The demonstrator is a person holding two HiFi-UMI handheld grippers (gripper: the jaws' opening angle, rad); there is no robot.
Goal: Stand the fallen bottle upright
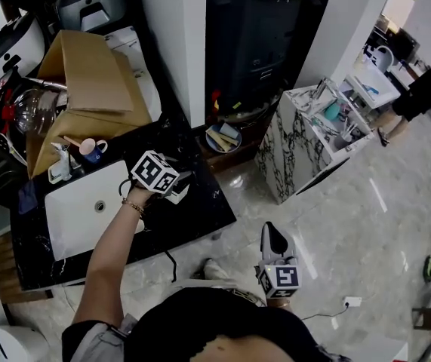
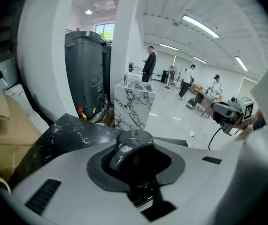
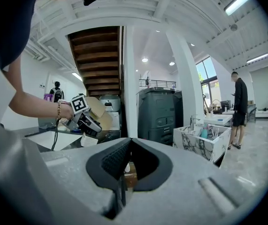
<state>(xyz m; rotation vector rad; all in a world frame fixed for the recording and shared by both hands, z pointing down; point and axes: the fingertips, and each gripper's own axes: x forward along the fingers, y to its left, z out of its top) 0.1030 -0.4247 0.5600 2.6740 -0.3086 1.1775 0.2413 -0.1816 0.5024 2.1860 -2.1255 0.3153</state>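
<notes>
My left gripper (image 1: 171,183) hangs over the black marble counter (image 1: 192,217), just right of the white sink (image 1: 87,202). It is shut on the bottle (image 1: 180,197), whose pale label shows just under the marker cube. In the left gripper view the bottle's dark glossy end (image 2: 133,146) fills the space between the jaws. The right gripper view shows the left gripper (image 3: 88,125) with the pale bottle (image 3: 88,140) hanging beneath it. My right gripper (image 1: 273,236) is off the counter, above the floor near my body. Its jaws are shut with nothing between them (image 3: 124,170).
An open cardboard box (image 1: 87,81) and a blue mug (image 1: 92,149) stand behind the sink. A tall dark cabinet (image 1: 260,36) and a marble-patterned stand (image 1: 306,145) holding small items lie beyond the counter's right end. A person (image 1: 423,89) stands at the far right.
</notes>
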